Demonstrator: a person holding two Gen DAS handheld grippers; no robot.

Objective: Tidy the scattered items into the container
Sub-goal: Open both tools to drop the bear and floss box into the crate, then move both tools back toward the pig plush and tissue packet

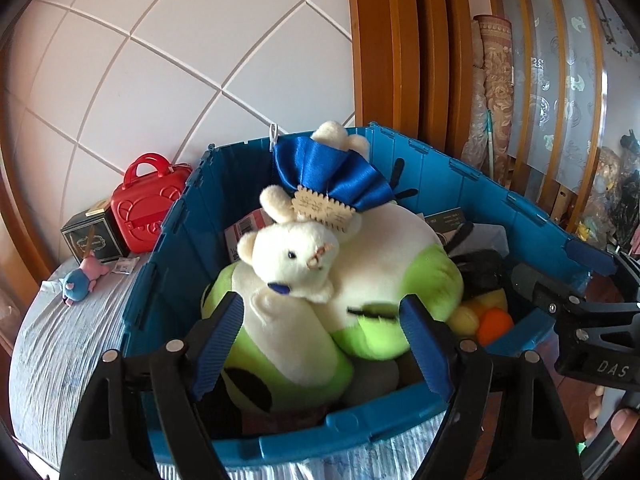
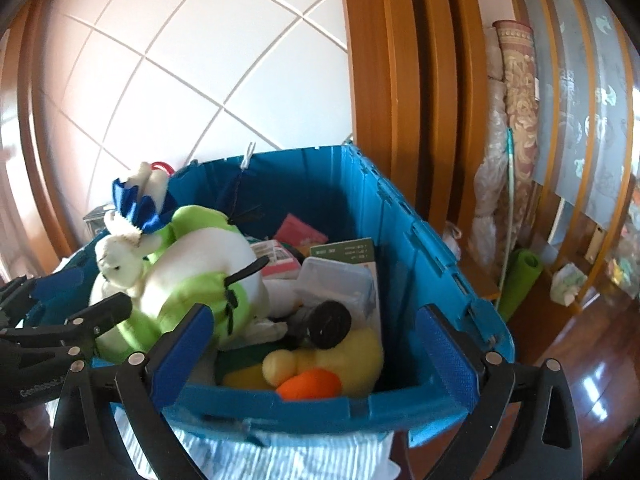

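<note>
Now we are hovering both grippers, left gripper and right gripper, jaws apart and empty, over the blue crate. Remaining strays, the pink-and-blue plush and red toy case, are lying beyond the crate's left wall, nearer our left hand.

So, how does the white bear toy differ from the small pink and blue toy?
The white bear toy lies inside the blue container, on top of the green plush; the small pink and blue toy lies outside it, on the striped cloth. The bear looks much bigger and is cream white with a blue satin bow; the other is pink and blue. Both are soft toys, and neither is held by any tongs.
</note>
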